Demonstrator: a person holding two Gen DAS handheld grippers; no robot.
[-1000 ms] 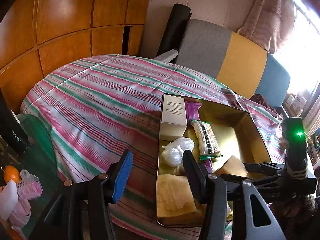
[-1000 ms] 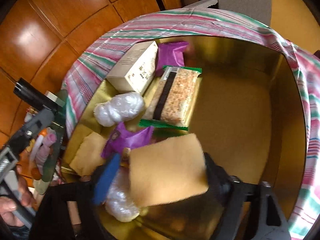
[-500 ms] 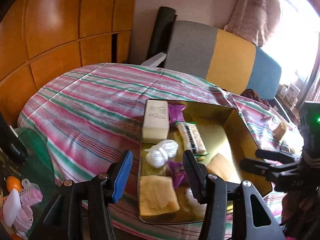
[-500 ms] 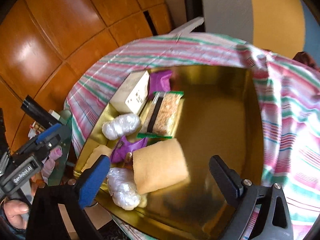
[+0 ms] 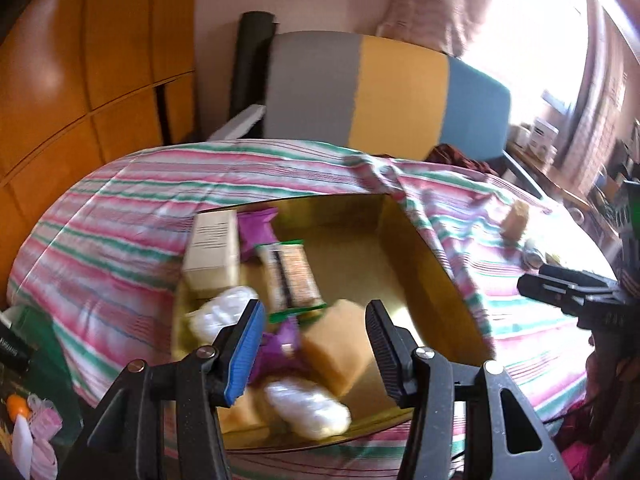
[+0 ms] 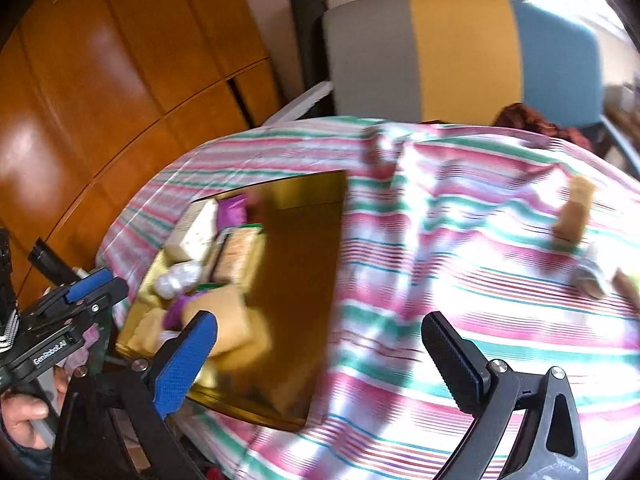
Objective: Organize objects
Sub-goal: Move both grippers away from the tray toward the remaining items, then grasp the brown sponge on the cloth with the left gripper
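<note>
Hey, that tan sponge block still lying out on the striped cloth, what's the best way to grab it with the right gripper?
Grip the tan sponge block across its narrow sides, coming down from above. It looks elongated and lies alone on the striped cloth, with open cloth on both long sides. The right gripper is open and empty, so turning its fingers across the block's width should probably suffice.

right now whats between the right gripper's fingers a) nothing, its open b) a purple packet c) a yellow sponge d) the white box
a: the right gripper has its jaws spread wide over the striped cloth with nothing clamped, while the yellow sponge lies in the gold tray.
</note>
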